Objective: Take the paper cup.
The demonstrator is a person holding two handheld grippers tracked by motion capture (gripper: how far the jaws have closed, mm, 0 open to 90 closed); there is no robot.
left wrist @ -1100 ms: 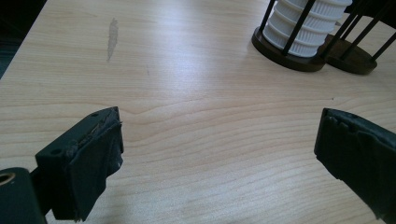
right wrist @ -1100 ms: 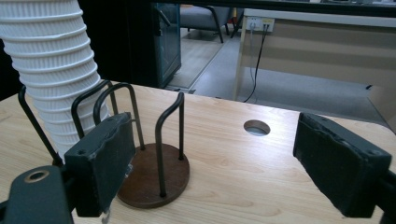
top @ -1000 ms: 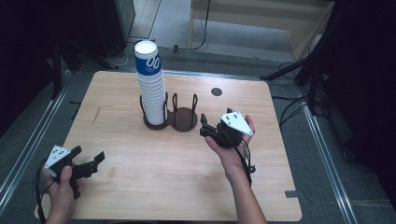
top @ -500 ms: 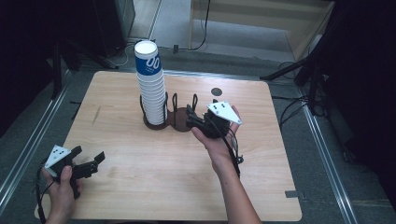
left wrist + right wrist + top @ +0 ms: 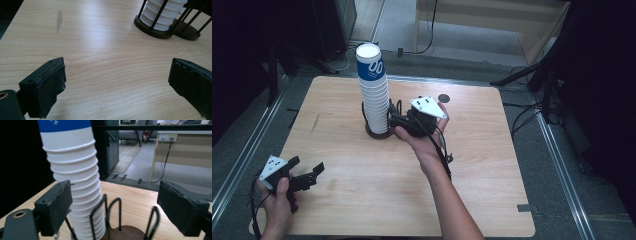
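Observation:
A tall stack of white ribbed paper cups (image 5: 373,90) with a blue-banded top cup stands in a black wire holder on a round brown base (image 5: 379,132), at the middle back of the wooden table (image 5: 492,190). My right gripper (image 5: 394,120) is just right of the stack, low down and pointing left at it. In the right gripper view its jaws (image 5: 115,195) stand open. The stack (image 5: 72,170) is close behind the left jaw, and an empty wire holder (image 5: 112,210) is between the jaws. My left gripper (image 5: 306,167) rests open at the front left. Bare wood lies between its jaws (image 5: 118,68).
In the left gripper view the cup stack (image 5: 162,12) and the second brown base (image 5: 186,31) sit at the far right. A small dark round mark (image 5: 443,98) is on the table behind my right hand. Metal rails run along both table sides; dark floor and cables lie beyond.
My right gripper has travelled left across the table to the cup stack and risen slightly. The left gripper has stayed where it was.

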